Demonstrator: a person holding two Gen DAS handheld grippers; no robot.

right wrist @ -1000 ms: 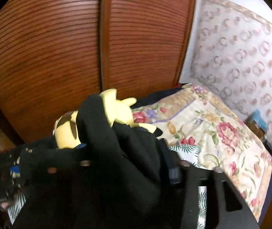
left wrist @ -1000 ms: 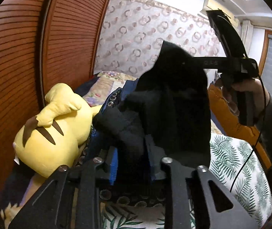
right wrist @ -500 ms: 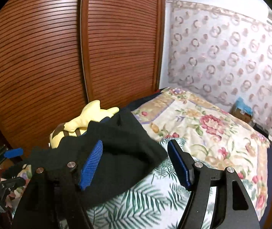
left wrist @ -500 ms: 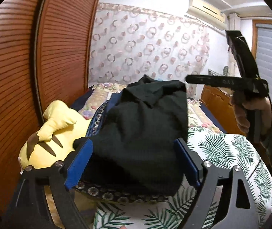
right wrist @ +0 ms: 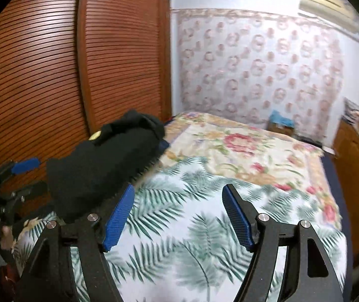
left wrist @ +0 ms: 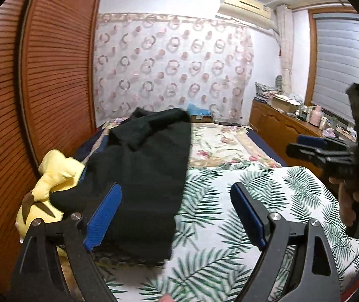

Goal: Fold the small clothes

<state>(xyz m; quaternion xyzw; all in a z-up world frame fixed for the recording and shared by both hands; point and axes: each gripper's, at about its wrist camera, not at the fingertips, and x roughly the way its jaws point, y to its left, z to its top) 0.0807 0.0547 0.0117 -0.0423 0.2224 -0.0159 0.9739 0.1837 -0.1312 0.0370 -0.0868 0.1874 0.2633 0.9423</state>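
A bedroom bed (left wrist: 267, 193) with a palm-print cover carries the dark garment (left wrist: 144, 176), lying released at its left. Both grippers' fingers (left wrist: 104, 216) have just been opening, nothing between them; next grab should take a flat edge.

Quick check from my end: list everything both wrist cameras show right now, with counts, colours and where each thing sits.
black garment: one, black, lying on the bed's left side, partly over the plush toy
plush toy: one, yellow with brown marks, left edge of bed by the wardrobe
leaf-print cover: one, white and green, near end of bed
floral quilt: one, cream with red flowers, far end of bed
wardrobe doors: brown slatted wood, left wall
curtain: pale with ring pattern, far wall
air conditioner: one, cream, high on wall
dresser: wooden, cluttered top, right side
left gripper: open, nothing between the pads
right gripper: open, jaws just opening, empty
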